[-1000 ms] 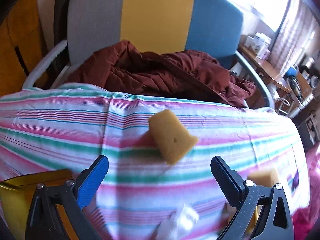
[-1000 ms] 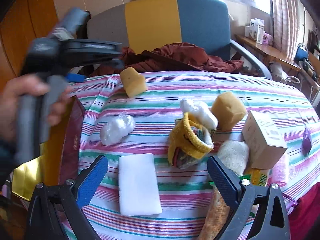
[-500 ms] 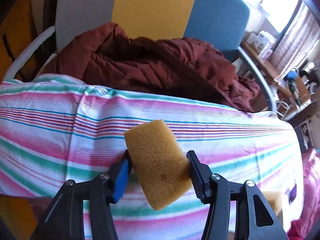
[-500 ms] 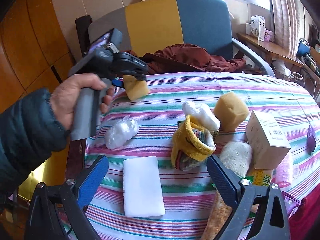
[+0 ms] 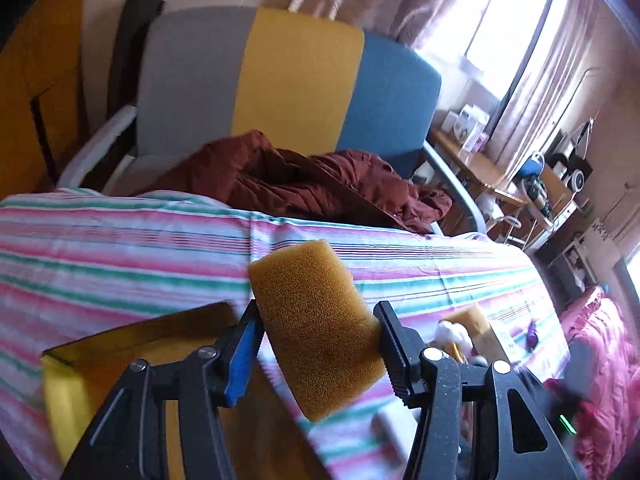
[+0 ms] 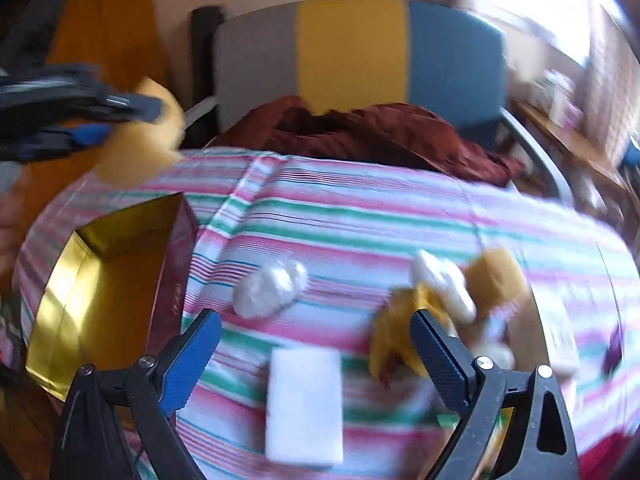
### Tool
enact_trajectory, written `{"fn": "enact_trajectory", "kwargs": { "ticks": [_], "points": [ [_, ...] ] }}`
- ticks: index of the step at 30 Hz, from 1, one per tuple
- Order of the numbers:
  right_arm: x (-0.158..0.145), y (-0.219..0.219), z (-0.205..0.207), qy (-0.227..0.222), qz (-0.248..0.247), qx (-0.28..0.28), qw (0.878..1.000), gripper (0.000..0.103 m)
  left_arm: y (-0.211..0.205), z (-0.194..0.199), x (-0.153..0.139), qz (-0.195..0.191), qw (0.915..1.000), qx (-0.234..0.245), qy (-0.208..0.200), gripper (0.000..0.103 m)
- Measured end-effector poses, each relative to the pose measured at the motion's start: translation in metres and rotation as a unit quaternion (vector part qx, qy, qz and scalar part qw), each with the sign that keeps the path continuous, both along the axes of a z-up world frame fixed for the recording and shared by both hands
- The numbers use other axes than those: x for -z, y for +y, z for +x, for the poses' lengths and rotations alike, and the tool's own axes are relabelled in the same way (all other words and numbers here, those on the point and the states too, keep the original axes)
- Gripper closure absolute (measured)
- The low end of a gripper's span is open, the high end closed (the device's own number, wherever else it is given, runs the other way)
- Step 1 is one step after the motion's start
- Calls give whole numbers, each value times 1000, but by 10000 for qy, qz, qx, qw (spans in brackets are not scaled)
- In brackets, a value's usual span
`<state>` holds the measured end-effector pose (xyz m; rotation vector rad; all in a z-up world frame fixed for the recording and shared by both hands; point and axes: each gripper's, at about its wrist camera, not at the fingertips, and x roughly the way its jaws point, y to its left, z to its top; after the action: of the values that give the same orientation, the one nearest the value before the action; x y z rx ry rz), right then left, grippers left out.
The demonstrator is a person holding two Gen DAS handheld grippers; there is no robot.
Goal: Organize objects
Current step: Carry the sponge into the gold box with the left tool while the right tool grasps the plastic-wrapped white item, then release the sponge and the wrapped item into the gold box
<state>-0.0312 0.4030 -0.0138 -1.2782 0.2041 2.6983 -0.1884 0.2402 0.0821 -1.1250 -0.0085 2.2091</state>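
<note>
Left tool [image 5: 318, 334] grips the sponge [image 5: 316, 328] off-centre; it could twist free short of the box [image 5: 132, 344] below. Right tool [image 6: 316, 356] gapes, empty.

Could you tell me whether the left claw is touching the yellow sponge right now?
Touching. The left wrist view shows the left claw shut on the yellow sponge, both fingers pressed into its sides.

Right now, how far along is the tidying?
Barely started: the gold box looks empty. In hand: the left tool grips a yellow sponge above the table. Left: the white block, plastic bundle and the pile on the striped cloth.
</note>
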Motion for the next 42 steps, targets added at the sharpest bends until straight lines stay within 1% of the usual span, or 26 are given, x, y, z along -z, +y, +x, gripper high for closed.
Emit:
{"fn": "enact_trajectory", "kwargs": {
  "ticks": [2, 4, 7, 8, 10, 11, 12, 13, 14, 16, 19, 20, 22, 25, 27, 29, 31, 33, 35, 37, 40, 42],
  "points": [
    [9, -6, -23, -235, 36, -177, 9996, 6, -31, 12, -11, 32, 9999, -99, 73, 47],
    [22, -8, -44, -478, -37, -268, 9985, 7, -65, 23, -24, 53, 9995, -249, 197, 47],
    [41, -10, -71, -758, -207, -211, 9967, 9, -109, 35, -40, 62, 9983, -490, 318, 46],
    [47, -11, -78, -817, -234, -180, 9962, 12, -126, 40, -44, 44, 9975, -611, 350, 46],
    [58, -13, -90, -981, -273, -125, 9947, 14, -148, 47, -43, 17, 9967, -741, 337, 46],
    [65, -13, -95, -1072, -293, -111, 9937, 21, -160, 52, -40, -25, 9962, -818, 313, 46],
    [72, -13, -100, -1170, -298, -98, 9926, 40, -169, 56, -35, -61, 9957, -888, 268, 46],
    [80, -12, -102, -1283, -319, -43, 9912, 53, -176, 59, -29, -75, 9955, -925, 200, 46],
    [83, -12, -102, -1308, -315, 27, 9909, 58, -183, 63, -22, -84, 9955, -933, 116, 46],
    [79, -12, -97, -1219, -393, 56, 9917, 61, -191, 73, 3, -168, 9951, -973, -88, 46],
    [60, -17, -81, -953, -309, 62, 9949, 62, -196, 87, 45, -265, 9937, -993, -455, 46],
    [51, -19, -76, -850, -288, 59, 9960, 62, -196, 90, 56, -281, 9933, -992, -518, 46],
    [32, -30, -61, -606, -313, -45, 9977, 62, -193, 98, 76, -433, 9919, -1054, -568, 46],
    [9, -51, -45, -314, -498, -306, 9978, 62, -191, 108, 96, -546, 9910, -1066, -600, 46],
    [-2, -74, -41, -164, -587, -604, 9963, 62, -192, 112, 104, -726, 9898, -1101, -548, 46],
    [-8, -103, -36, -92, -717, -1017, 9922, 62, -197, 117, 111, -915, 9877, -1183, -456, 45],
    [-6, -131, -34, -80, -736, -1387, 9876, 62, -205, 117, 118, -1020, 9854, -1294, -433, 44],
    [3, -158, -38, -134, -716, -1672, 9832, 62, -212, 118, 122, -1090, 9832, -1411, -400, 42],
    [16, -183, -41, -270, -780, -1917, 9780, 61, -221, 121, 122, -1057, 9818, -1535, -370, 30],
    [27, -202, -42, -397, -896, -2153, 9716, 59, -229, 124, 120, -922, 9818, -1620, -351, 26],
    [39, -224, -40, -581, -1219, -2394, 9615, 57, -240, 130, 117, -813, 9812, -1723, -309, 25],
    [41, -230, -34, -630, -1277, -2426, 9596, 54, -246, 133, 115, -745, 9803, -1802, -301, 25]
  ]
}}
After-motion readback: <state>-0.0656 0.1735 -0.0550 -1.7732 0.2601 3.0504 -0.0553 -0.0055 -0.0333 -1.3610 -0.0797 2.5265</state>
